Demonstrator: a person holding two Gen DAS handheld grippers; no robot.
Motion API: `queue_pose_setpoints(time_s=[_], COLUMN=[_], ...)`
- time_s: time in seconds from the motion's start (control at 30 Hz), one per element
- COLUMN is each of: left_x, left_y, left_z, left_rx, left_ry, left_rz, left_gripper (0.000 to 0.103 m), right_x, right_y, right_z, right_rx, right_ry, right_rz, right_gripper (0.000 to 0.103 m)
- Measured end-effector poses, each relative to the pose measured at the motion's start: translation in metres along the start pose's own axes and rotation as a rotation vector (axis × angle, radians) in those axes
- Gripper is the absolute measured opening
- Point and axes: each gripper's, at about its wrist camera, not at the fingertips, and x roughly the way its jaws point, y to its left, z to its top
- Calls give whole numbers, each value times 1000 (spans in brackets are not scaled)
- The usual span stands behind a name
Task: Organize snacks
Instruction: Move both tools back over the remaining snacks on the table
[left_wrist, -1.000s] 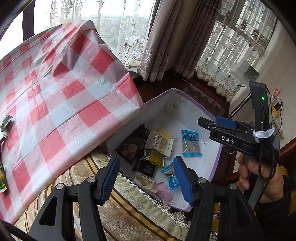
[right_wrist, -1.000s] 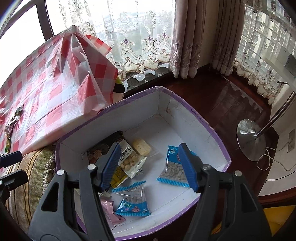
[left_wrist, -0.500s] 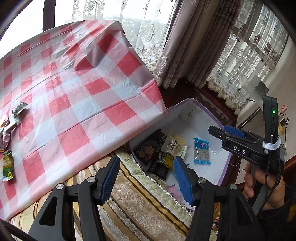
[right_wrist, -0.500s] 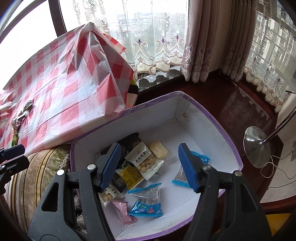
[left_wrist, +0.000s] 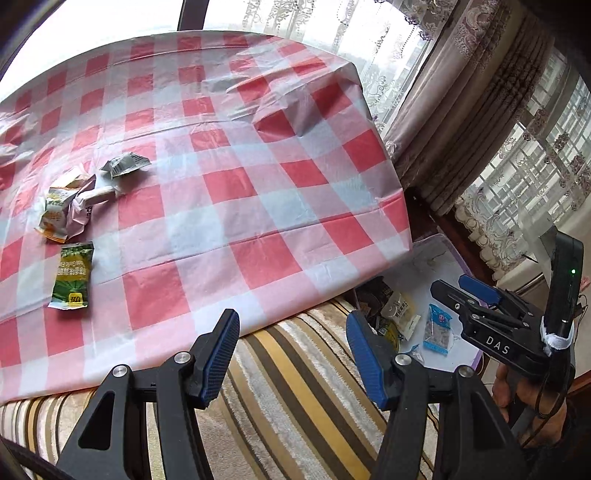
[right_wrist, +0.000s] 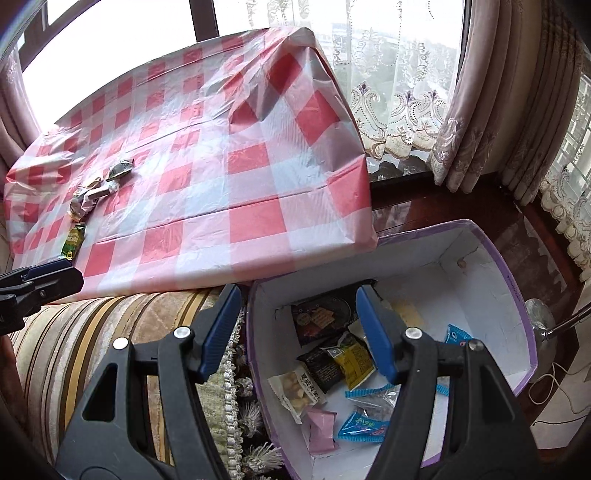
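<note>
Snacks on tablecloth, far left of empty jaws.

Home living room: lace curtains, striped sofa.

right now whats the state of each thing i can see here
left gripper: jaws open, empty
right gripper: jaws open, empty
white cardboard box with purple rim: open, holding several snack packets
green snack packet: lying flat on the cloth
crumpled silver and orange wrappers: bunched together on the cloth
red and white checked plastic tablecloth: spread out, creased, edge overhanging
</note>
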Motion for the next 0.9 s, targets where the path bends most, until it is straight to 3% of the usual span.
queue_pose_setpoints(time_s=[0.3,0.57,0.9], left_x=[-18,-25,-8], left_y=[76,146,180], left_z=[1,3,16], left_rx=[-159,-279,-283], left_ry=[-36,-59,-25], left_rz=[60,157,210], left_gripper=[61,61,61], right_x=[14,30,50], right_y=[44,76,103], right_z=[11,21,39], right_rx=[-70,-117,-159], right_ry=[21,42,53], right_rz=[53,95,121], right_gripper=[69,69,70])
